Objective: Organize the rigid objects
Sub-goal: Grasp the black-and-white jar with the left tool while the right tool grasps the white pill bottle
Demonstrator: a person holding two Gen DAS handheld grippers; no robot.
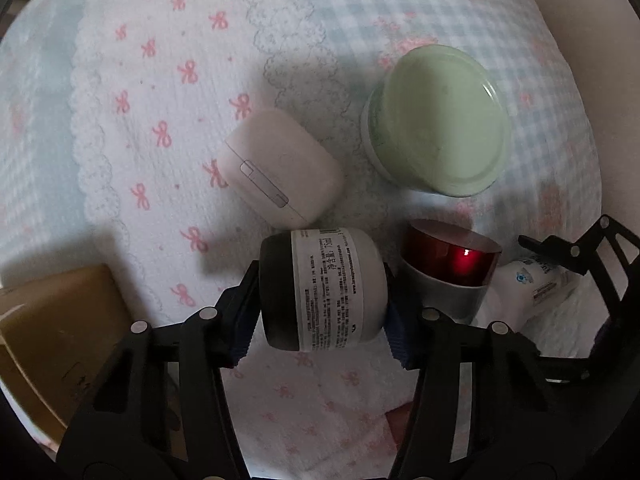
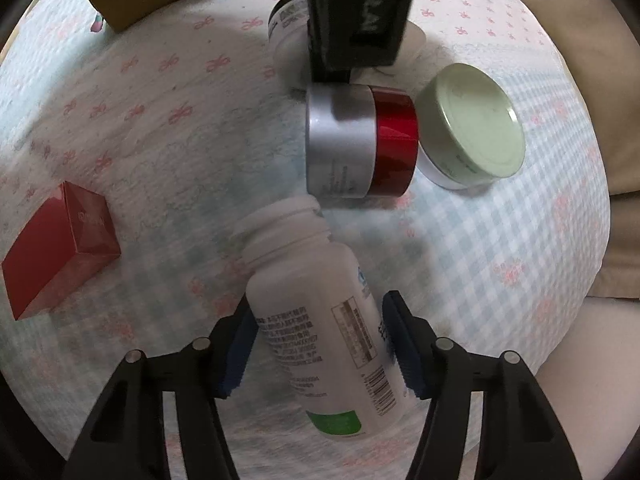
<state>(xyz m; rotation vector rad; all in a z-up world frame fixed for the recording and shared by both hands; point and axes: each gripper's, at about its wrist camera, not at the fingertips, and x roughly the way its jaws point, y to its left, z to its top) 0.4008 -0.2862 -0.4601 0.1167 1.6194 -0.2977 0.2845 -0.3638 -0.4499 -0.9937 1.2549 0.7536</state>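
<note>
**Both grippers clamped on containers, on the bed cover**

Left gripper [image 1: 322, 304]: fingers closed in on a white jar with a black lid [image 1: 320, 292] lying on its side, lid to the left. Blue pads press its two ends, so it is gripped, fingers part-way in.

Right gripper [image 2: 320, 344]: fingers closed around a white pill bottle [image 2: 320, 320], also on its side, cap end pointing away, green label patch at the near end. Pads sit against both flanks of the body. Fingers moderately open, set by the bottle's width.

Surface is a bed cover [image 1: 160, 80], white with pink bows on the left, pale blue check on the right.

Around the left grip:
- white rounded case [image 1: 280, 168] just beyond the jar, near it
- green-lidded tub [image 1: 438, 120] far right, tilted
- red-lidded silver jar [image 1: 448, 268] just right of the held jar, on its side
- tan cardboard box [image 1: 60, 320] at the near left edge

Right wrist view adds a red box [image 2: 60, 248] well to the left, apart from the rest. The red-lidded jar's silver base sits right at the bottle's cap; cannot tell if they touch.
</note>
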